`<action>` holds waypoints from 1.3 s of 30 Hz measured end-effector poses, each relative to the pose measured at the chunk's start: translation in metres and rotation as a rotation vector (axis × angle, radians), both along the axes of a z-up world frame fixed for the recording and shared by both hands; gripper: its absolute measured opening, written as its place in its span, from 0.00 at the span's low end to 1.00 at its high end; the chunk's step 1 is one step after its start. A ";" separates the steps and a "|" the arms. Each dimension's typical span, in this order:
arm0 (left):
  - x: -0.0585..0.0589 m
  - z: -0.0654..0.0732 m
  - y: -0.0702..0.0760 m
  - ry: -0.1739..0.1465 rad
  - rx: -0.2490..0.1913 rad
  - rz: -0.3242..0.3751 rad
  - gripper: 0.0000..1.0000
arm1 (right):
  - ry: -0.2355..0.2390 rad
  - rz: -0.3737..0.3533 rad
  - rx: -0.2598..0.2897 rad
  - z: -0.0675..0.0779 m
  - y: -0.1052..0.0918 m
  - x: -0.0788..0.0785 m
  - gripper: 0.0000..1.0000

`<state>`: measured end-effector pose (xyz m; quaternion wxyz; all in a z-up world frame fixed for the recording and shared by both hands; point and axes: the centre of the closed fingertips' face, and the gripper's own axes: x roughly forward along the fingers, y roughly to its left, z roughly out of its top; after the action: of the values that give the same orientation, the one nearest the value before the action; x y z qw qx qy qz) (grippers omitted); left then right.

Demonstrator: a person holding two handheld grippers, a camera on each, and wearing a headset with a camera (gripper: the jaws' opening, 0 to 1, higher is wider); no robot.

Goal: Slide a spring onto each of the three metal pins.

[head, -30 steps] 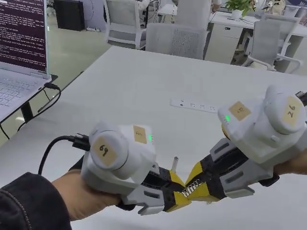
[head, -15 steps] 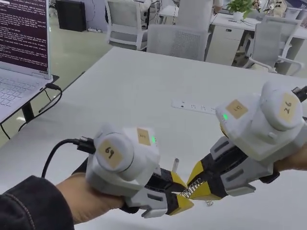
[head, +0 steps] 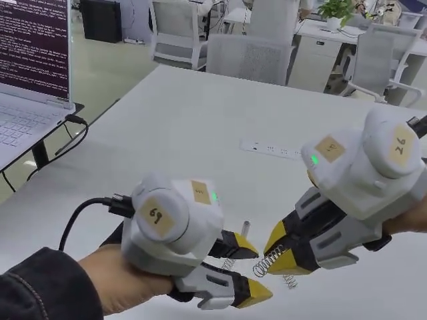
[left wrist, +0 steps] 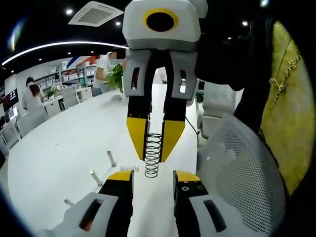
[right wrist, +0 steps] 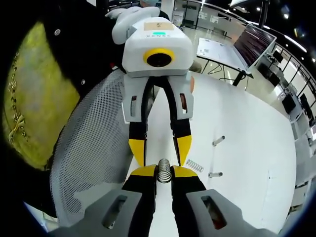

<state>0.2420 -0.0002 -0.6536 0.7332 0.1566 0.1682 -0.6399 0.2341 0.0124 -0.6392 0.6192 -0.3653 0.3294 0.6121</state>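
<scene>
Left gripper [left wrist: 154,178]: jaws spread wide, nothing between them. It sits nose to nose with the right one.

Pins: in the left gripper view, three metal pins [left wrist: 112,158] [left wrist: 94,177] [left wrist: 69,202] stand in a row on the white table [head: 200,120], left of the held spring. All three look bare. A loose spring [left wrist: 129,168] lies flat just beside the nearest pin. In the head view one pin [head: 245,229] stands upright between the two sets of jaws, just behind them.

Held spring [left wrist: 152,154]: pinched at one end, free end sticking out past the tips towards the left gripper. Its long axis runs along the right gripper's jaws, slanted down and leftward, not in line with the upright pin.

Right gripper [head: 275,252]: jaws nearly closed, clamped on the spring coils.

My read: the right gripper is the one to place it. The open end needs tipping to vertical over the near pin, then dropping straight down. The left gripper is free to steady it.
</scene>
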 end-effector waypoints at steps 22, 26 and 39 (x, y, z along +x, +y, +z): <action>0.028 -0.003 0.024 0.032 -0.034 0.171 0.73 | -0.021 0.002 -0.008 0.006 0.003 0.014 0.08; 0.034 -0.002 0.031 0.038 -0.045 0.207 0.81 | -0.023 0.004 -0.010 0.006 0.004 0.016 0.08; 0.053 -0.011 0.060 0.050 -0.043 0.299 0.89 | -0.020 -0.004 -0.023 -0.002 0.001 0.021 0.08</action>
<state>0.2952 0.0600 -0.6650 0.8192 0.0982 0.1942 -0.5306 0.2552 0.0132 -0.6410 0.6194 -0.3777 0.3311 0.6034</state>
